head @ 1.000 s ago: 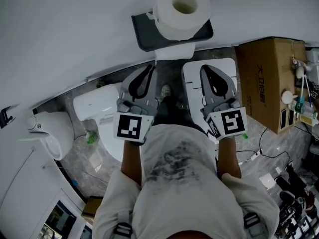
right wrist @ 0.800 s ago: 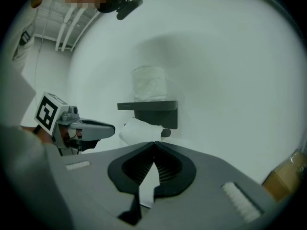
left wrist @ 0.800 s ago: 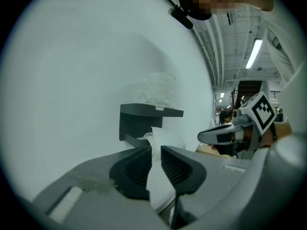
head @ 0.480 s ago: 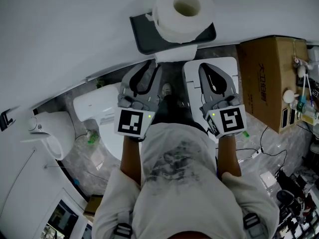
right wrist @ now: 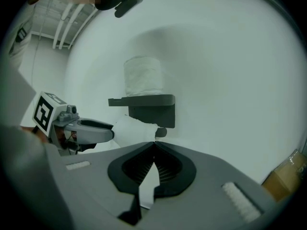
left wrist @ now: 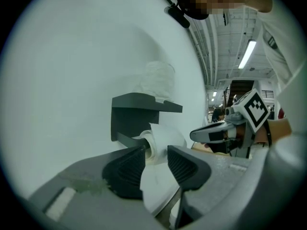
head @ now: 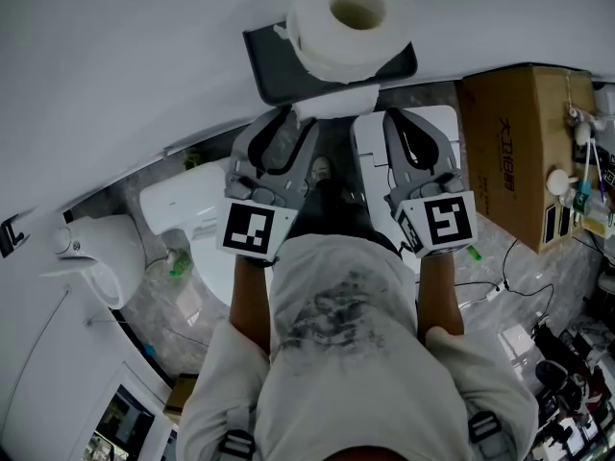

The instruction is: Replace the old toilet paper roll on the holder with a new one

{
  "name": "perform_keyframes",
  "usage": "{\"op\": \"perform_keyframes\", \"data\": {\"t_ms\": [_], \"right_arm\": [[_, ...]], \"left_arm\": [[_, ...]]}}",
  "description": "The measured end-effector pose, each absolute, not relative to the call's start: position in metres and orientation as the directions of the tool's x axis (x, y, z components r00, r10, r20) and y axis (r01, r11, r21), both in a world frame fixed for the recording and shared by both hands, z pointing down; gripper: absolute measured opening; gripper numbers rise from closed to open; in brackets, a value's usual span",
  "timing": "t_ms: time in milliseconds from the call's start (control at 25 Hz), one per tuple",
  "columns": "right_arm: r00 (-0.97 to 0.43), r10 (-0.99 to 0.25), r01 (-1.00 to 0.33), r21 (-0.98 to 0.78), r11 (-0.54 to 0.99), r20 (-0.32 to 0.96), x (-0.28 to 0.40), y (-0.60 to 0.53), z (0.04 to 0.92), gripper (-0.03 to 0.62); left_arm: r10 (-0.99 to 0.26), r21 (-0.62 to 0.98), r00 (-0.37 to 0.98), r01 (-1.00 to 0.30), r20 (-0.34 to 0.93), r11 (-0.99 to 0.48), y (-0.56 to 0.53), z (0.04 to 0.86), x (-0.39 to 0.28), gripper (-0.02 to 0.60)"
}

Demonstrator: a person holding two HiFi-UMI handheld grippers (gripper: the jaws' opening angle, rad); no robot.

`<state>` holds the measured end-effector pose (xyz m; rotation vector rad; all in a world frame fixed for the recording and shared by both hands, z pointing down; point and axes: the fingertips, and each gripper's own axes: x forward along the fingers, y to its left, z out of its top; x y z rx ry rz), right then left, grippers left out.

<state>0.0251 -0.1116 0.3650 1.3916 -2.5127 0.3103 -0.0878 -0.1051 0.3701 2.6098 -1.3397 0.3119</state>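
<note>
Old roll (left wrist: pixel 160 138) sits on the bar under the holder (left wrist: pixel 139 109), which is fixed to the wall (head: pixel 144 56); its loose sheet hangs down in front. New roll (head: pixel 351 17) stands on end on the holder's top shelf, directly above the old one.

Your left gripper (left wrist: pixel 156 150) points at the old roll from slightly below. Its jaws have just been opening and now stand released, wide apart; the hanging sheet shows between them, with neither pad pressing on it.

Your right gripper (right wrist: pixel 154 143) is held beside the left, apart from it, with its tips just under the right end of the bar. Its jaws are clenched tip to tip; nothing can be made out gripped there.

Both grippers are near the holder; whether either touches the roll cannot be told.

Beyond: toilet (head: pixel 183 209) on the floor below your left gripper; box (head: pixel 519 152) to the right, near the wall.
</note>
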Motion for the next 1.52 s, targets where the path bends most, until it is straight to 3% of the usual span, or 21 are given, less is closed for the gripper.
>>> {"op": "perform_keyframes", "data": {"t_ms": [1520], "right_arm": [[-0.547, -0.777, -0.828, -0.064, 0.557, 0.311, 0.006, -0.148, 0.373, 0.000]], "left_arm": [[-0.738, 0.078, 0.629, -0.771, 0.244, -0.632, -0.110, 0.375, -0.069, 0.152]]}}
